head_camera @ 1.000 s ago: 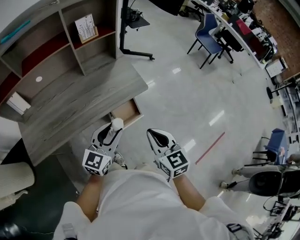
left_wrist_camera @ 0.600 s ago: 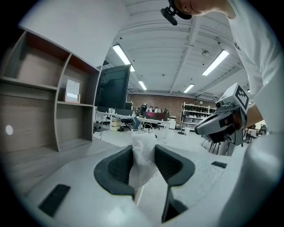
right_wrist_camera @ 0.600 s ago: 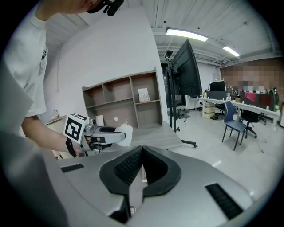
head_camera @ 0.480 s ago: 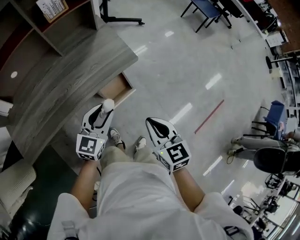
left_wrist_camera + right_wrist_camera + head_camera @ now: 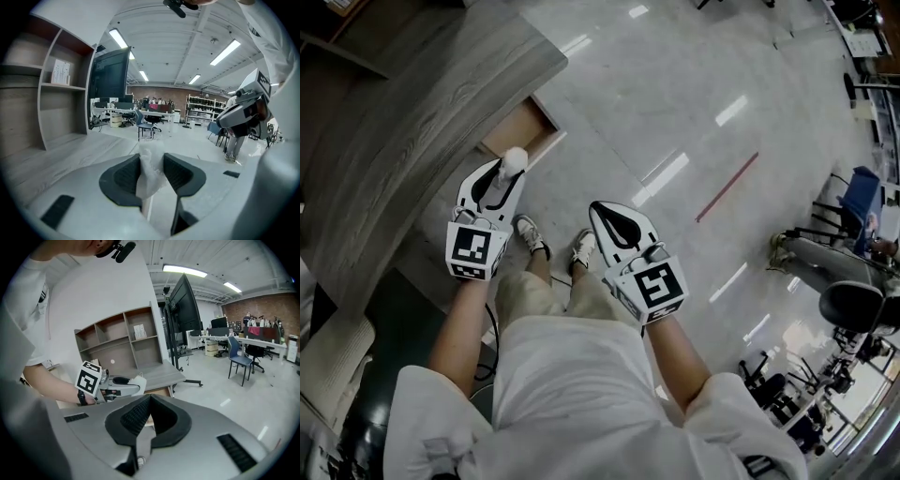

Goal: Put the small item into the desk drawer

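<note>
The small item (image 5: 515,158) is a crumpled white wad, and my left gripper (image 5: 508,169) is shut on it just short of the open drawer (image 5: 517,134) under the grey wooden desk (image 5: 412,103). In the left gripper view the wad (image 5: 150,171) is pinched between the dark pads of the left gripper (image 5: 151,160). My right gripper (image 5: 598,210) hangs over the floor to the right, shut with nothing in it. In the right gripper view the right gripper (image 5: 149,398) has its jaws touching, and beyond it the left gripper (image 5: 117,386) holds the wad (image 5: 138,381) before the drawer (image 5: 158,392).
The person's shoes (image 5: 531,235) stand on the glossy floor below the grippers. A red floor line (image 5: 727,187) runs at the right. A pale chair (image 5: 333,347) sits at the left edge. Desk shelves (image 5: 117,341), a screen on a stand (image 5: 185,310) and a blue chair (image 5: 239,359) lie farther off.
The head view has tipped downward: the desk and shelves have slid up and left, and the shoes have come into sight. Both grippers keep their places and their grips.
</note>
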The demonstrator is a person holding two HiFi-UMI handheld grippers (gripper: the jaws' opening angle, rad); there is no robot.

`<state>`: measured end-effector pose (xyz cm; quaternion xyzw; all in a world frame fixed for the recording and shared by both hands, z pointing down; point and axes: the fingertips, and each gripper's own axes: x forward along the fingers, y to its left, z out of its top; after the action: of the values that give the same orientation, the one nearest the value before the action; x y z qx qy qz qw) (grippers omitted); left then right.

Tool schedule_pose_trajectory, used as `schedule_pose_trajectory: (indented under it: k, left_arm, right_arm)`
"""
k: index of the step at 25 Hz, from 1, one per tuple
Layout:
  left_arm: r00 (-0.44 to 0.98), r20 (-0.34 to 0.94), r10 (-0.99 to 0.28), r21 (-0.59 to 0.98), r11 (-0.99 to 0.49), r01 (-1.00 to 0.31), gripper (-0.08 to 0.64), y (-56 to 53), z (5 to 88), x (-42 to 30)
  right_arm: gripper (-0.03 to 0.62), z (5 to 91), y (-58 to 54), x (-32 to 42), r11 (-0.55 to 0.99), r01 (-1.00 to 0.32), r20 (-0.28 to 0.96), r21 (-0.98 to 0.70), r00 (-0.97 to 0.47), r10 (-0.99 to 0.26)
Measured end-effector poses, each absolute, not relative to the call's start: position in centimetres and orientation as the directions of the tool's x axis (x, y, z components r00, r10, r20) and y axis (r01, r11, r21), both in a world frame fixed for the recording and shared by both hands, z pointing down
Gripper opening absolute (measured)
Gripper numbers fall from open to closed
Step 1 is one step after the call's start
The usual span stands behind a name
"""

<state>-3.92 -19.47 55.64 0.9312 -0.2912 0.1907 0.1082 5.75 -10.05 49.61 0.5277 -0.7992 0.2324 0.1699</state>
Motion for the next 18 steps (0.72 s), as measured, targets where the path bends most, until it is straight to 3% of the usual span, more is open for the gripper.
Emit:
schedule_pose_trajectory:
  k: [18]
  left_arm:
    - [0.668,0.581,-0.466,-0.008,-0.824,-0.567,0.16,-21.2,67.3,-2.3]
  right_arm:
    - [-0.003,58.0,-10.1,7.3,0.341,-0.905,0.525,-0.256,-0.426,-0.737]
